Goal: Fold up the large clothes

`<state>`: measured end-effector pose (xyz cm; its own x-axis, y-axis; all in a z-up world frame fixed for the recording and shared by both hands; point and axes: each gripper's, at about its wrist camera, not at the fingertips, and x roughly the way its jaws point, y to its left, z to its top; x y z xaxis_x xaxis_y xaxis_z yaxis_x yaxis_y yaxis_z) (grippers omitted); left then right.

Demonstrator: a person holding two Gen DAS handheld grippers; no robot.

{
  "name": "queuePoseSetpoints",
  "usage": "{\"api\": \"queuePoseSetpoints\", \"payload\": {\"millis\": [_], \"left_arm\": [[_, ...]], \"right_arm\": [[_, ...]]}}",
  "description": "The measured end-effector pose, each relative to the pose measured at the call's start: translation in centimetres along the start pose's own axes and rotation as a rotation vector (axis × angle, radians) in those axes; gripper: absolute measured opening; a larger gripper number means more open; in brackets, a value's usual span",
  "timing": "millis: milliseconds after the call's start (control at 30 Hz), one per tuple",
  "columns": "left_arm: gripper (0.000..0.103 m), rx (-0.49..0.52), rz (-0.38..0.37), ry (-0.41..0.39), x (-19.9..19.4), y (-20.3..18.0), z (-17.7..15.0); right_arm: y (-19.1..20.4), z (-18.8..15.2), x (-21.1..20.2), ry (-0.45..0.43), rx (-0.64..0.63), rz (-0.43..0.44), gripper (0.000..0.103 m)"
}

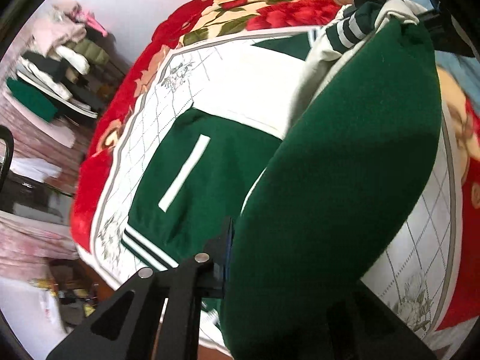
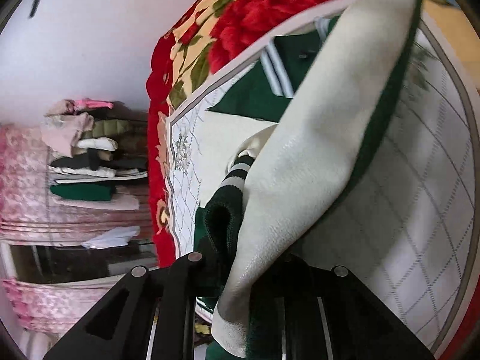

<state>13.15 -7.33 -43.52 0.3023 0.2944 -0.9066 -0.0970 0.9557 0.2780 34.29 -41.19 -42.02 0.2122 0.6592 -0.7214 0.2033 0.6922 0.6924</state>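
Observation:
A dark green jacket (image 1: 195, 174) with cream sleeves, a white stripe and striped hem lies on a white quilted cloth (image 1: 144, 126) over a red floral blanket (image 1: 270, 9). My left gripper (image 1: 231, 270) is shut on a lifted green panel of the jacket (image 1: 345, 180), which hangs up toward my right gripper (image 1: 420, 9) at the top right. In the right wrist view my right gripper (image 2: 240, 273) is shut on the jacket's cream sleeve (image 2: 315, 150) and its green striped cuff (image 2: 228, 207), held above the quilted cloth (image 2: 405, 210).
A stack of folded clothes (image 1: 60, 66) sits at the far left on a pink-covered surface; it also shows in the right wrist view (image 2: 84, 156). A pale wall (image 2: 75, 45) is behind it. The bed's edge (image 1: 84, 210) drops off at left.

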Motion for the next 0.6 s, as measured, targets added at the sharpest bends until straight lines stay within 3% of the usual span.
{"api": "queuePoseSetpoints", "payload": {"millis": [200,433,467,567,600], "left_arm": [[0.011,-0.094,-0.144,0.038,4.6,9.6,3.2],[0.021,-0.283,-0.316,0.234,14.6,18.9,4.0],[0.023,-0.307,-0.323,0.263,15.9,19.8,3.8],[0.024,-0.413,-0.368,0.292,18.8,22.8,3.1],[0.034,-0.444,-0.376,0.287,19.4,23.8,2.9]], "right_arm": [[10.9,1.4,7.4,0.012,-0.020,-0.139,0.018],[18.3,3.1,20.3,0.138,-0.030,-0.301,0.020],[18.7,3.3,22.7,0.170,-0.031,-0.287,0.028],[18.7,3.6,27.7,0.258,-0.002,-0.163,0.031],[18.6,3.6,28.5,0.279,0.010,-0.123,0.033]]}}
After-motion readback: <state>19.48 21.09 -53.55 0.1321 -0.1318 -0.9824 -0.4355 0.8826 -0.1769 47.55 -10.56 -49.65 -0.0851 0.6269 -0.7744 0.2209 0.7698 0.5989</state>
